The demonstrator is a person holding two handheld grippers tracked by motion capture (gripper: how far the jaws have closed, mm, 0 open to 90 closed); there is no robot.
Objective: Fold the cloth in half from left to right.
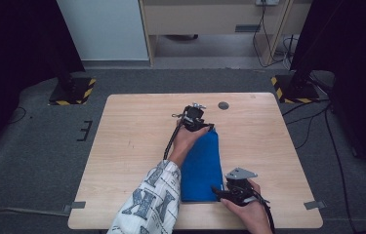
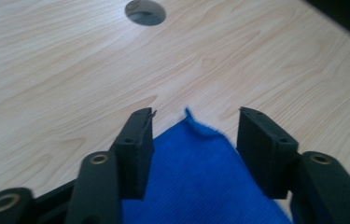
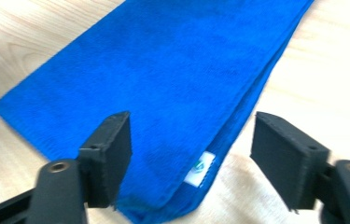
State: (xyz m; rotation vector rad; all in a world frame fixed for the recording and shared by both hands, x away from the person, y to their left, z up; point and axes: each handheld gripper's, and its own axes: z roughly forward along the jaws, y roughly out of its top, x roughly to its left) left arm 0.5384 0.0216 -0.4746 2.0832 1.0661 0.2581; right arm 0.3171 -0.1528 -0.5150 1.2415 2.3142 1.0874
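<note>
1. High view: a pale wood-grain worktop (image 1: 136,146) with rounded corners fills the middle of the frame on grey carpet. A blue towel (image 1: 201,168), folded into a long narrow rectangle, lies lengthwise right of centre, running from mid-frame down towards the bottom edge. The left tongs (image 1: 209,128), black and boxy with a cable trailing off them, sit at the towel's upper end, held by a hand whose patterned sleeve (image 1: 153,202) enters from the bottom. The right tongs (image 1: 217,191), topped by a grey three-cornered plate, sit at the towel's lower right corner. A small round grey grommet (image 1: 223,105) is set into the worktop above the towel.

2. Left gripper view: the left tongs (image 2: 194,126) stand apart, their flat matte-black pads on either side of a pointed towel corner (image 2: 196,158). The cloth is finely ribbed, with a loose frayed tuft at its tip, and it lies flat on the wood without touching the pads. The grommet (image 2: 145,10) shows at the top of the frame.

3. Right gripper view: the right tongs (image 3: 191,135) are spread wide above the towel (image 3: 163,79), gripping nothing. The soft napped cloth runs diagonally from upper right to lower left, its stacked folded edges visible along the right side. A small white label (image 3: 200,168) sits at the lower corner between the pads.
</note>
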